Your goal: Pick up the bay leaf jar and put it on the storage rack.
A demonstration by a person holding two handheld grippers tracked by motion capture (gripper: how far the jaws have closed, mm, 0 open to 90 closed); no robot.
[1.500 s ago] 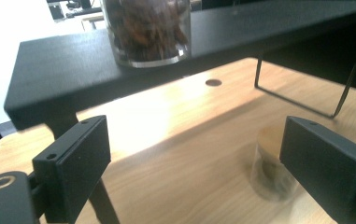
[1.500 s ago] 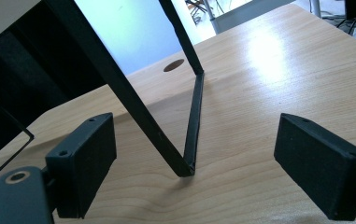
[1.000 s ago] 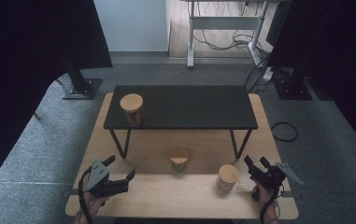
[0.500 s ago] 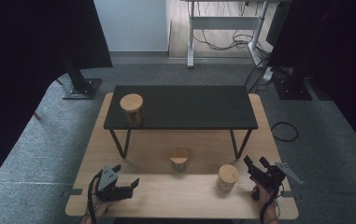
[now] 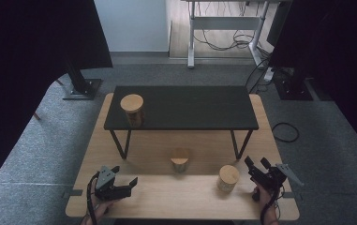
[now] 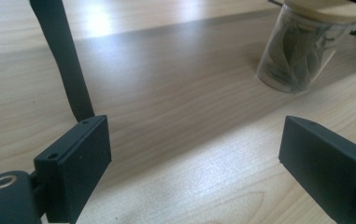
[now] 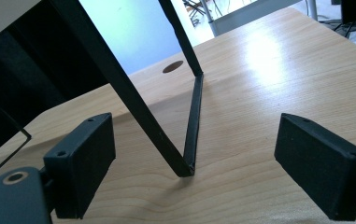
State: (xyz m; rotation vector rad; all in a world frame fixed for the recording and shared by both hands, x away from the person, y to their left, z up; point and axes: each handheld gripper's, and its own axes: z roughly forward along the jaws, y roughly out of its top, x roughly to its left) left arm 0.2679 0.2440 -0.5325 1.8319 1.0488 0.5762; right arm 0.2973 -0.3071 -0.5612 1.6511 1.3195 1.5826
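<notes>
Three clear jars with wooden lids are in the high view. One jar [image 5: 132, 109] stands on the left end of a black shelf [image 5: 190, 108], one [image 5: 180, 160] sits by the shelf's front edge, and one [image 5: 227, 177] stands at the front right. My left gripper [image 5: 125, 176] lies low at the front left, open and empty, pointing right. In the left gripper view a jar [image 6: 302, 46] with leaves inside stands well beyond the open left gripper [image 6: 194, 158]. My right gripper [image 5: 256, 161] is open and empty just right of the front-right jar. In the right gripper view its fingers [image 7: 80, 168] frame a shelf leg [image 7: 189, 135].
The wooden table [image 5: 167, 197] carries the shelf on thin black V-shaped legs [image 6: 68, 70]. A round cable hole [image 7: 172, 66] is in the tabletop behind the leg. Grey carpet surrounds the table, with a desk frame and cables [image 5: 227, 28] at the back.
My left gripper has dropped lower toward the table's front edge and turned to point right. The right gripper and the jars have not moved.
</notes>
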